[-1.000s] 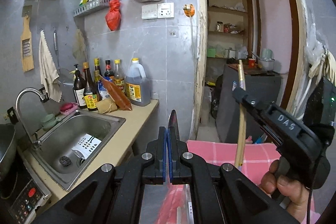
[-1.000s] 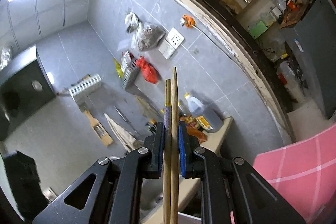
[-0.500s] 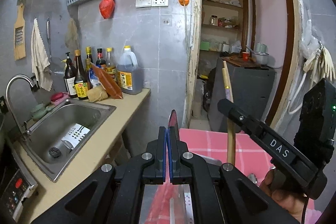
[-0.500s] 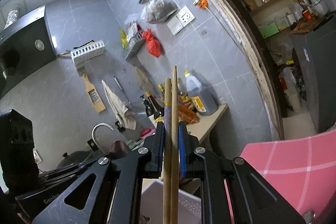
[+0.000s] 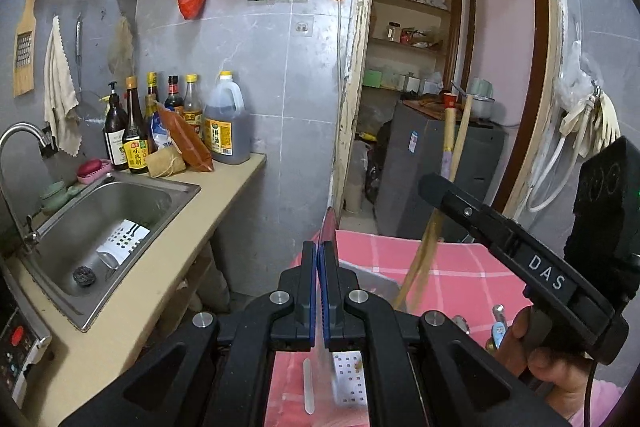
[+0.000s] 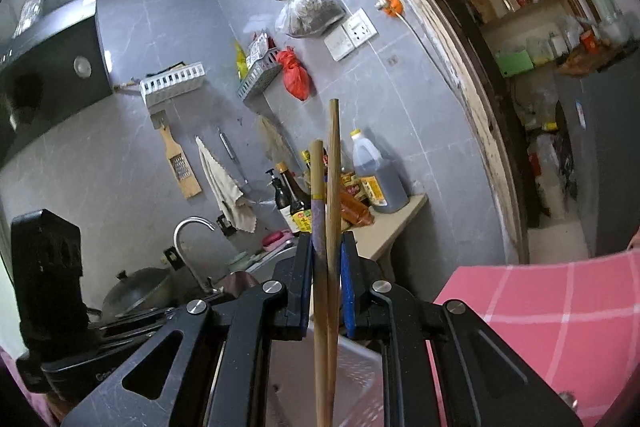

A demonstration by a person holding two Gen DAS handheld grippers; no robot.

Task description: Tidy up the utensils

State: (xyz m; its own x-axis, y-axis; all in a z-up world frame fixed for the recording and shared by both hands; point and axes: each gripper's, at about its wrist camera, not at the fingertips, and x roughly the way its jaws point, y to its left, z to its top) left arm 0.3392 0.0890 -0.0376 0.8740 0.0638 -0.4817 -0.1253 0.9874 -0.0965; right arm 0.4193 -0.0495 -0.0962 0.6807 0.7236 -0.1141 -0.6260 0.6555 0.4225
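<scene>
Left wrist view: the left gripper (image 5: 319, 291) has its jaws pressed nearly together on a thin knife blade (image 5: 329, 231), seen edge-on, whose long axis runs forward along the fingers with the tip pointing up and away. Below lies a bench covered in pink checked cloth (image 5: 452, 267), carrying a white perforated tray (image 5: 352, 379). To the right, a hand (image 5: 556, 367) holds the right gripper (image 5: 432, 183), from which two wooden chopsticks (image 5: 460, 143) stand nearly upright, leaning slightly right at the top. A steel sink (image 5: 100, 223) sits at left.

Right wrist view: the right gripper (image 6: 326, 269) has its jaws narrowly parted, clamping the chopsticks (image 6: 328, 227) side by side. Their long axis runs lengthwise between the fingers, tips pointing up toward the tiled wall; the left one is shorter with a purple band. A white basket (image 6: 356, 367) lies beneath.
</scene>
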